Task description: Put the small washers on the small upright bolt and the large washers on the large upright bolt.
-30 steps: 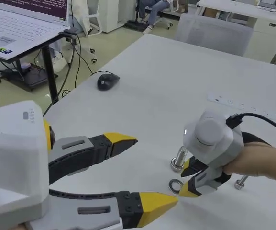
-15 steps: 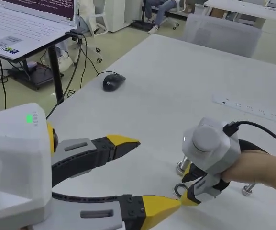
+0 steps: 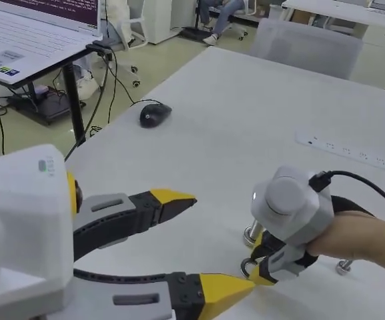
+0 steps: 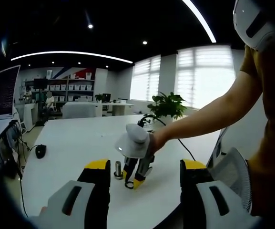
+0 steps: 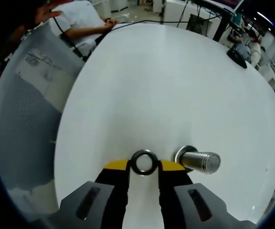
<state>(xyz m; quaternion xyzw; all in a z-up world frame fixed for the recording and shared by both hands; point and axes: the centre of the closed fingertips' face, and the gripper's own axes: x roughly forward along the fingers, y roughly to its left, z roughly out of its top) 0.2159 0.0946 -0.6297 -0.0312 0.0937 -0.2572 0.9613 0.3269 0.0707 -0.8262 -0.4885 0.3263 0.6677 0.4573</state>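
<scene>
The right tongs (image 5: 143, 164) pinch a washer (image 5: 144, 152) just beside the big bolt (image 5: 201, 161) on the counter (image 3: 245, 120), the left tongs (image 3: 222, 241) gape empty, and a tilted washer might snag the bolt's top and drop.

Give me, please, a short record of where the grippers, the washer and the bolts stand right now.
left gripper: jaws open, holding nothing, above the table
right gripper: jaws shut on a washer
washer: pinched at the jaw tips, beside the large bolt, not yet over it; its size class cannot be told
large bolt: upright on the table
small bolt: upright, close to the person's hand
also on table: mouse, power strip
</scene>
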